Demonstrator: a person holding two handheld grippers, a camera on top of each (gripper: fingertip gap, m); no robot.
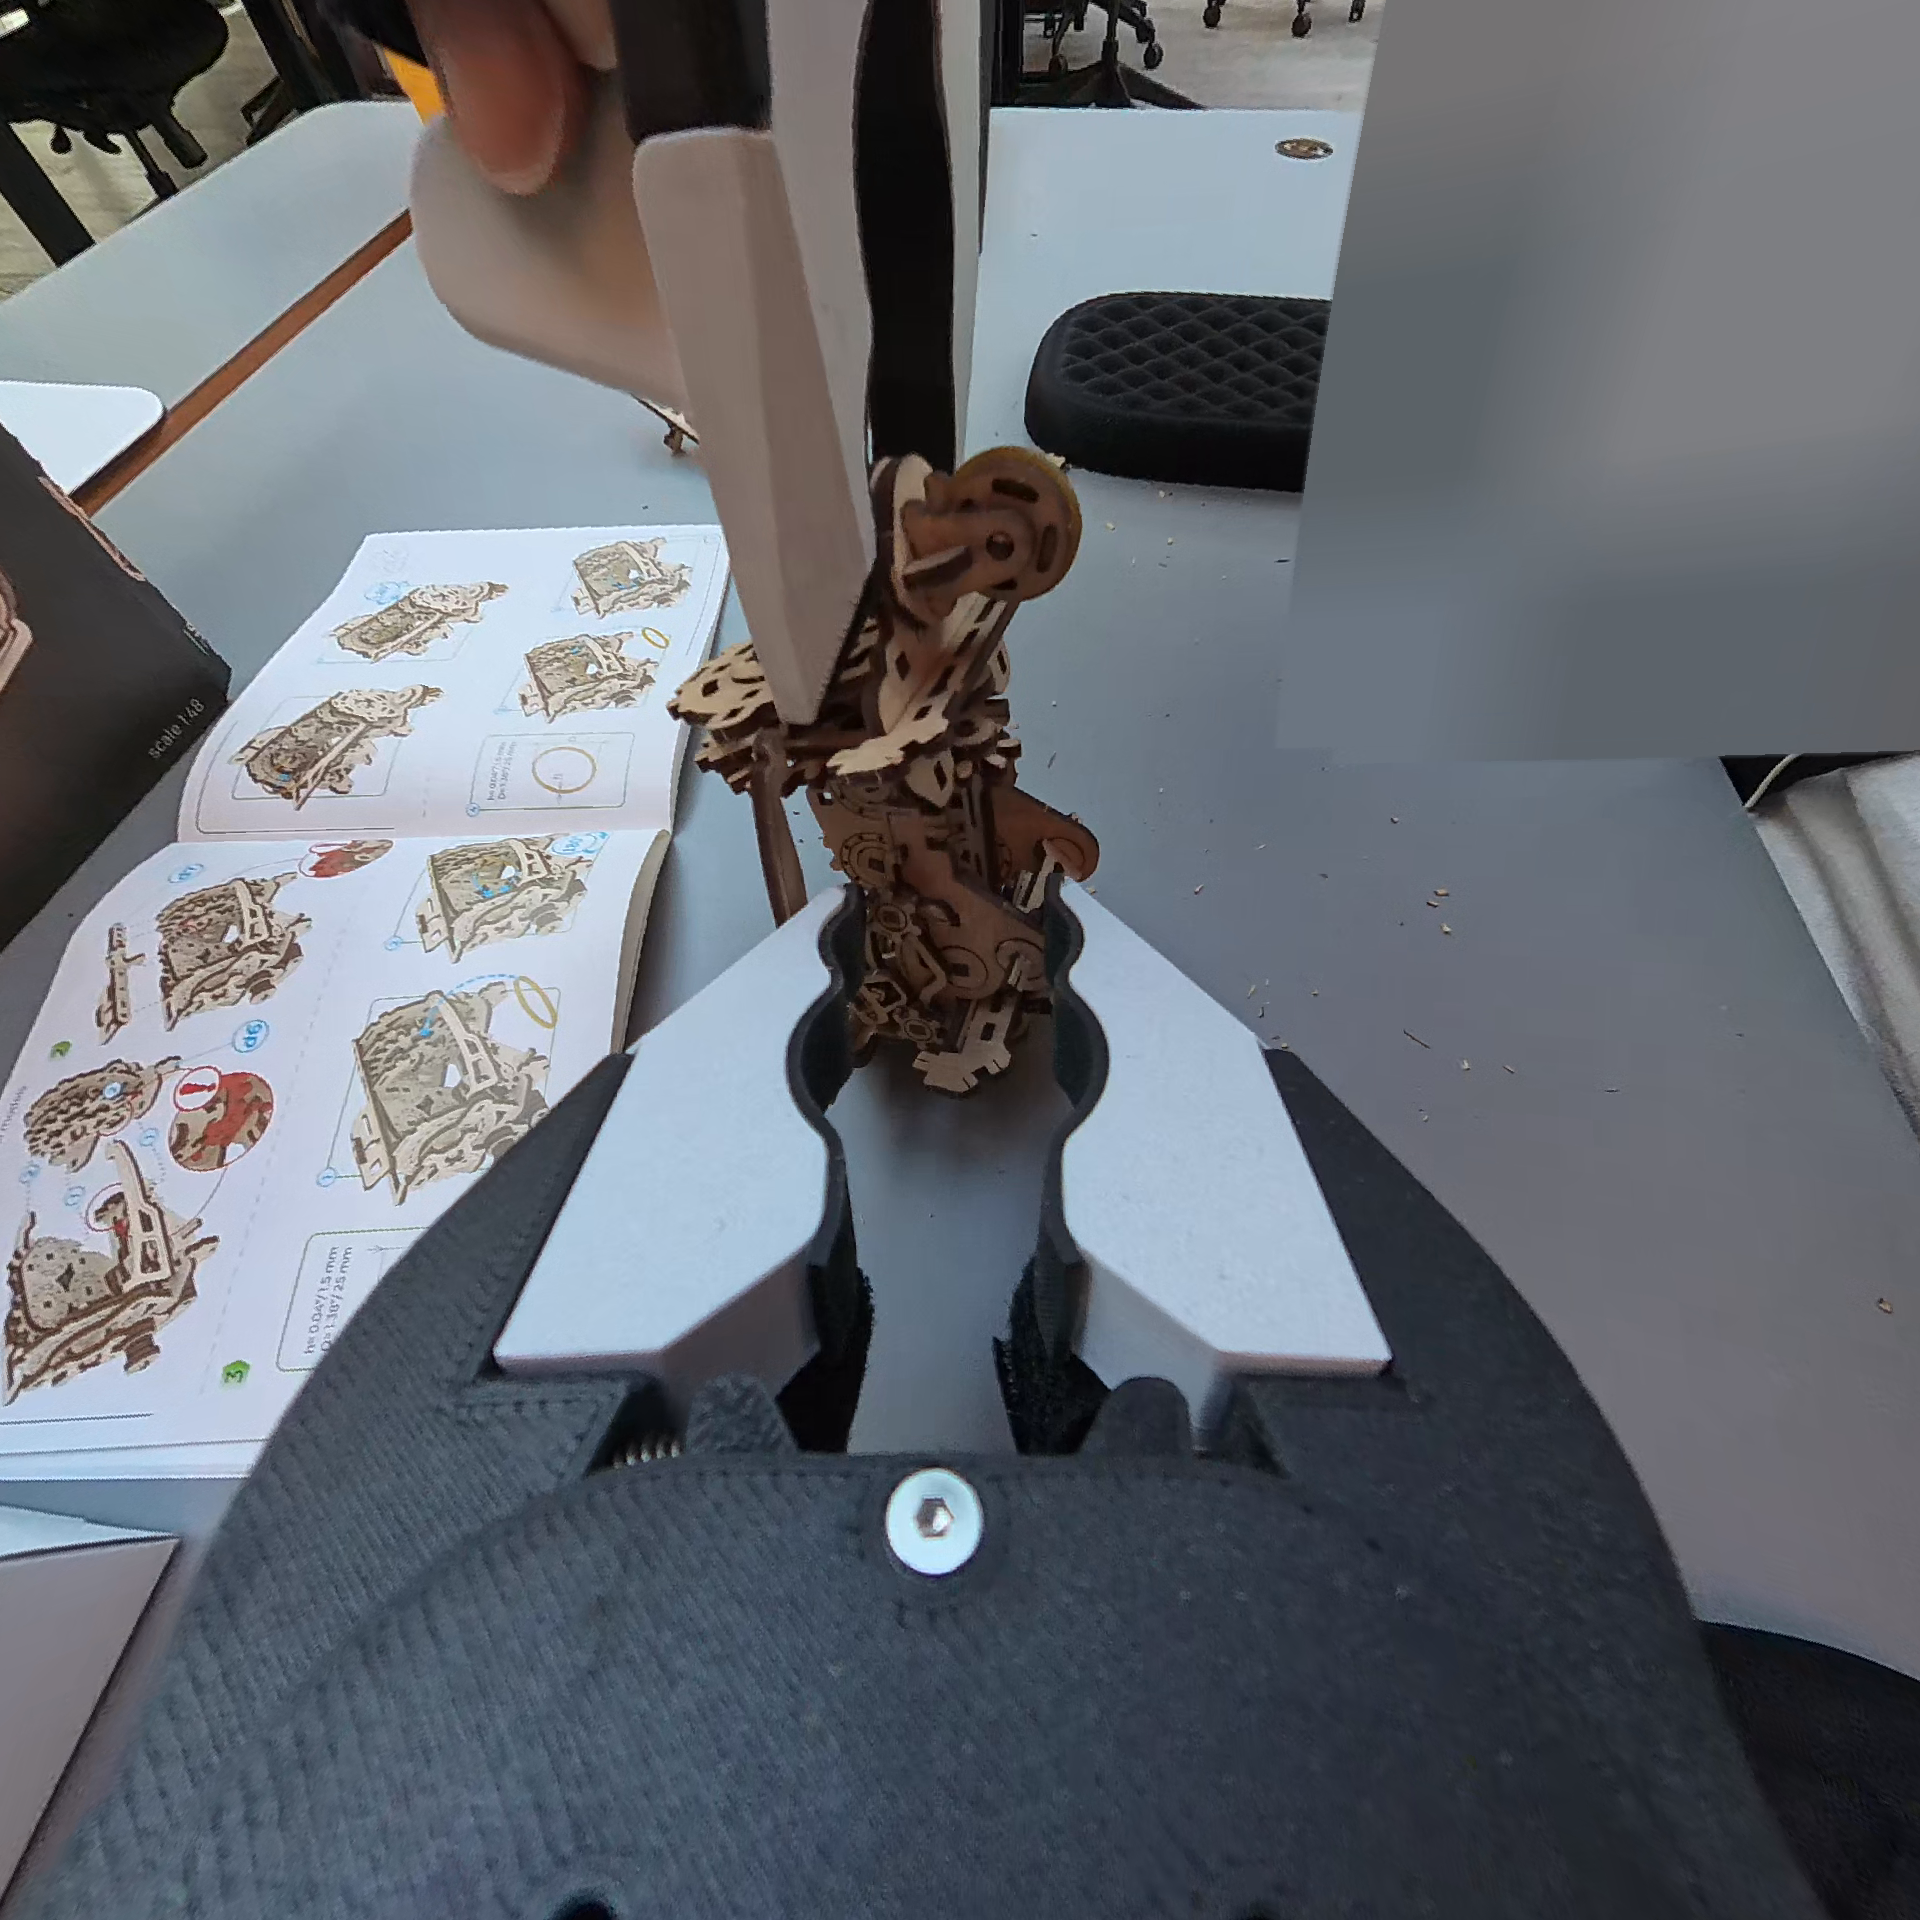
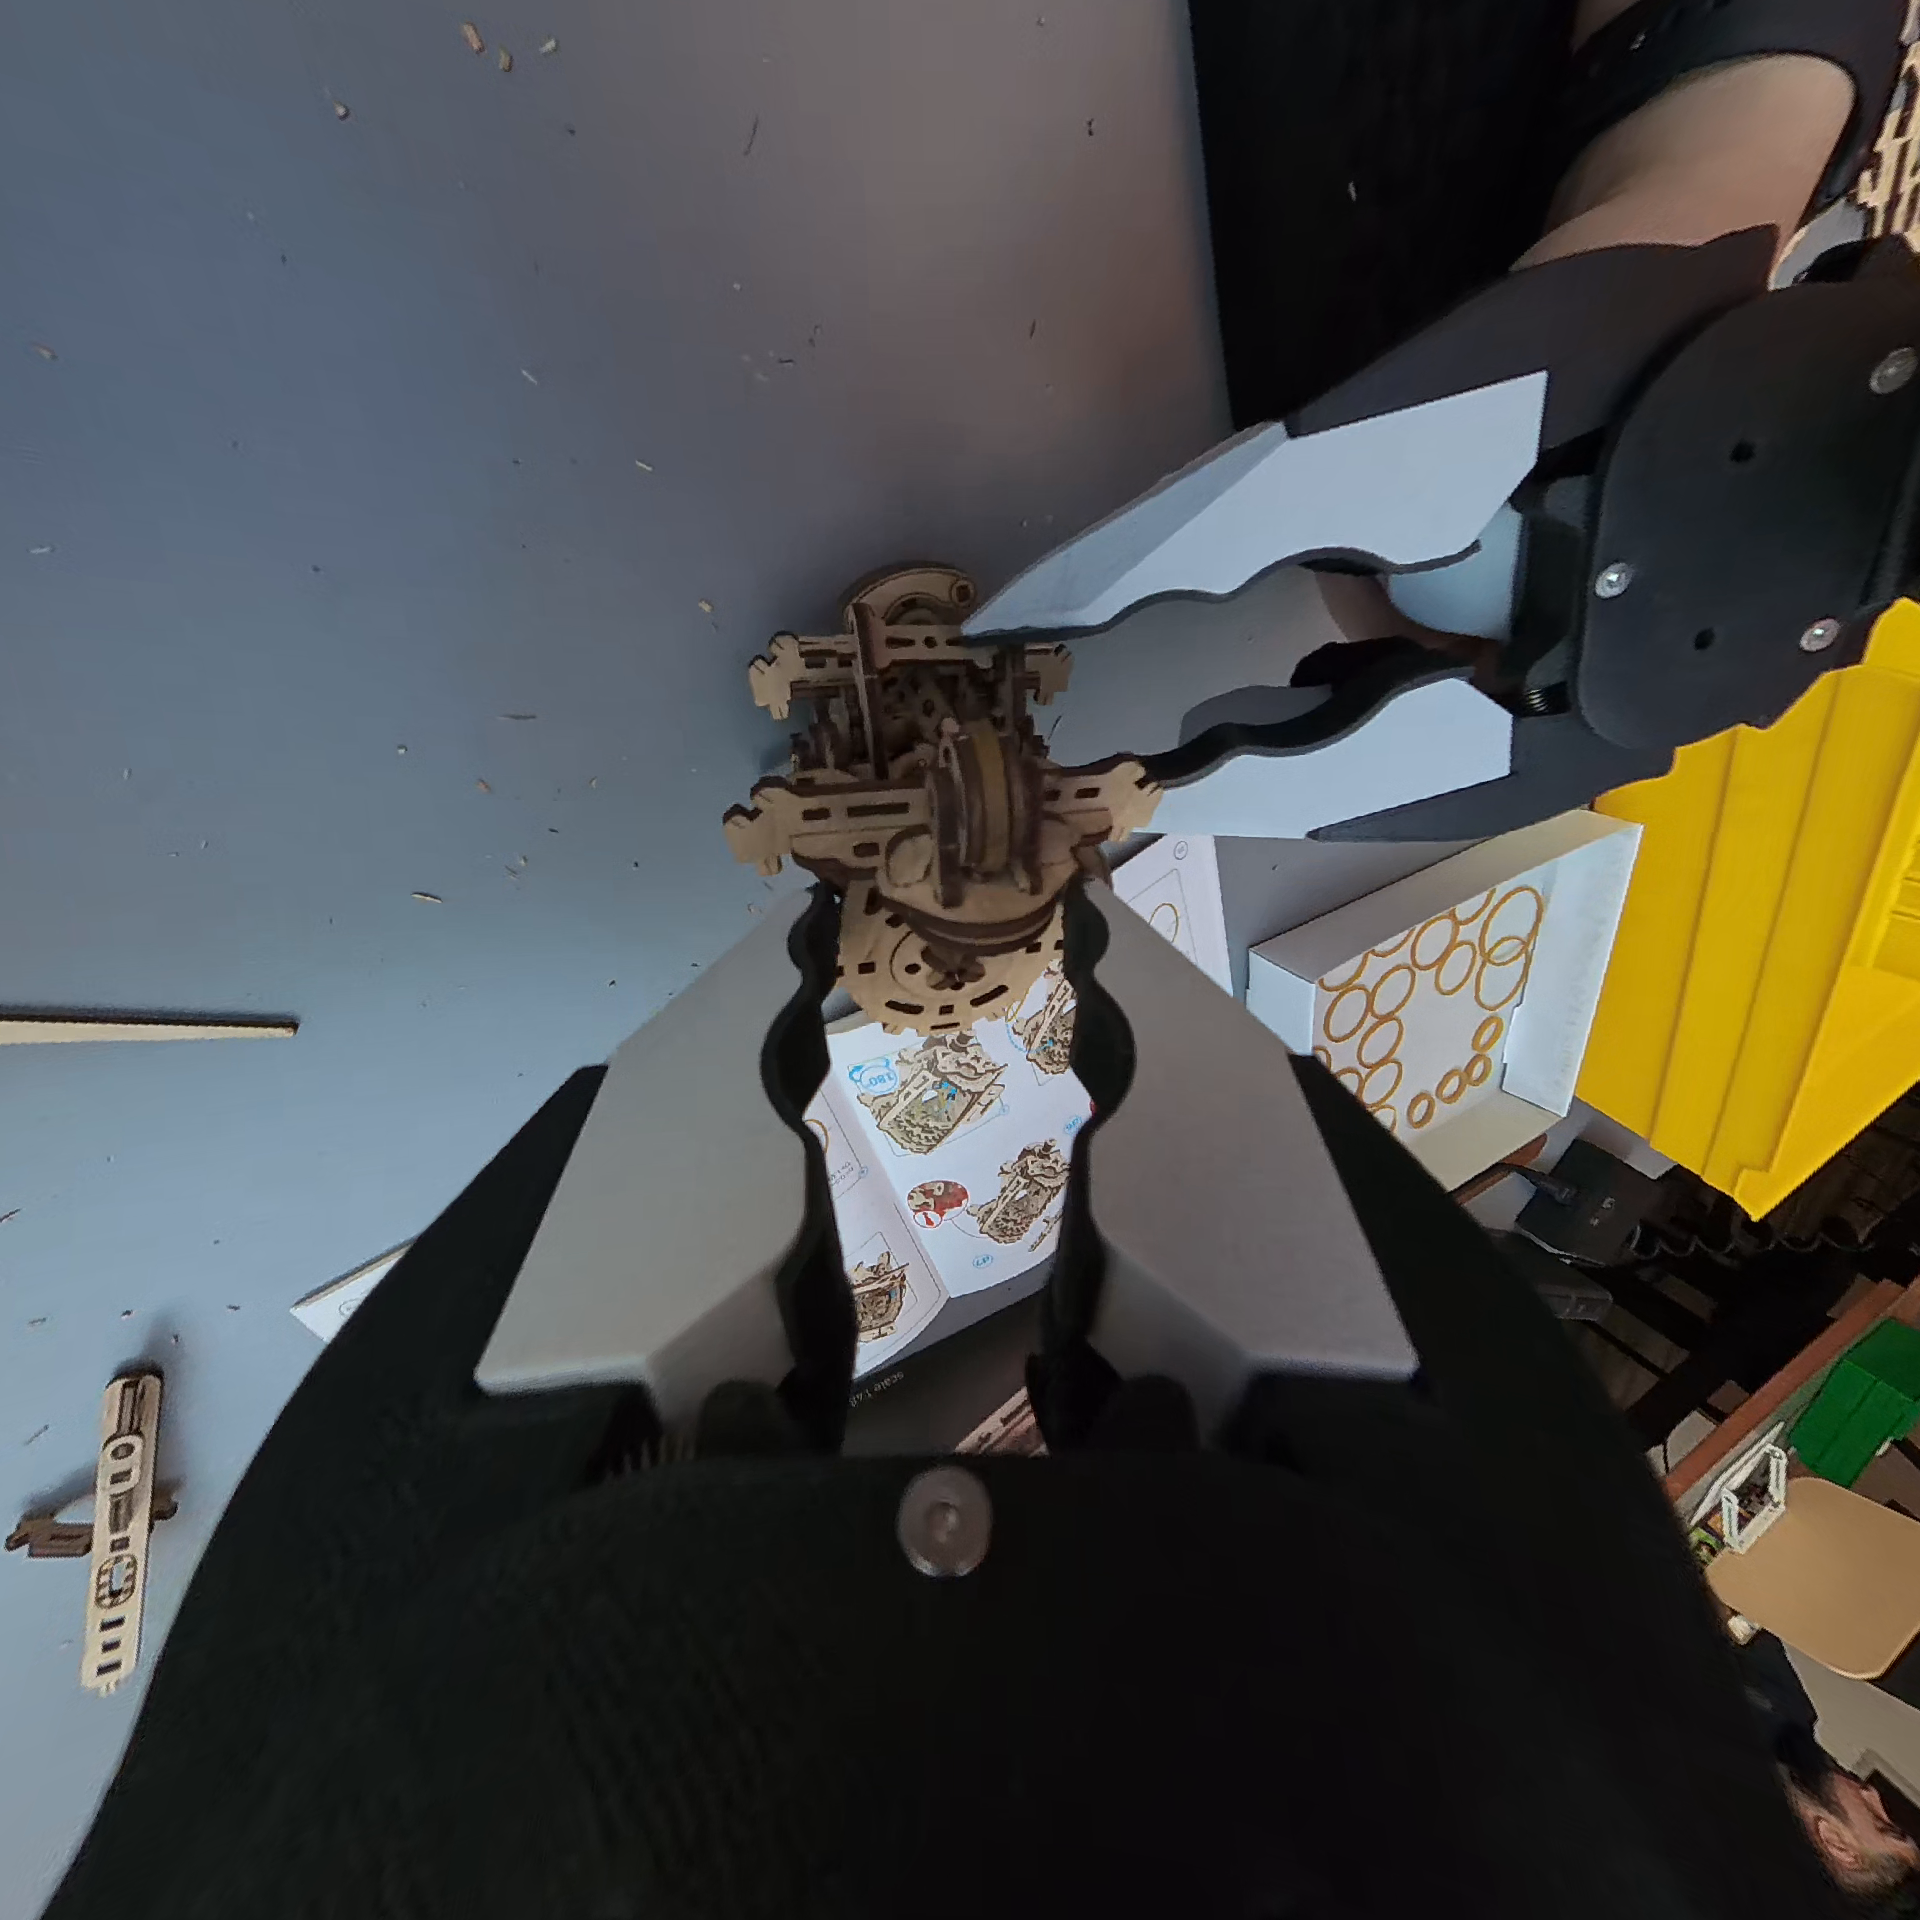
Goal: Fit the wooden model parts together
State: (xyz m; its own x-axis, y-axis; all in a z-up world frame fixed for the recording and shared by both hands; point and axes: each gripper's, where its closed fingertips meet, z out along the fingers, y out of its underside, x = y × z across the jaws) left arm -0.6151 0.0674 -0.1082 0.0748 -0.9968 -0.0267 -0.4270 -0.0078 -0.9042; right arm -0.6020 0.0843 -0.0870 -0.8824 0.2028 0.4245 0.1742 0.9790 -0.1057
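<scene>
A half-built wooden model (image 1: 925, 790) of laser-cut gears and plates is held above the grey table (image 1: 1507, 1091) by both grippers. My left gripper (image 1: 951, 914) is shut on its lower end, the jaws close on either side. My right gripper (image 1: 894, 582) comes down from above and is shut on its upper end, beside a small round wheel (image 1: 1023, 520). In the right wrist view the model (image 2: 914, 769) sits at my right gripper (image 2: 945, 914), whose tips clamp a round gear disc (image 2: 935, 977). The left gripper (image 2: 1060, 701) reaches in from the right and grips the far end.
An open instruction booklet (image 1: 416, 935) lies left of the model, with a black box (image 1: 83, 675) beyond it and a black mesh pad (image 1: 1174, 384) behind. A loose wooden part (image 2: 120, 1527), a thin wooden strip (image 2: 145, 1029), a white box of rubber rings (image 2: 1423, 997) and a yellow bin (image 2: 1766, 935) are nearby.
</scene>
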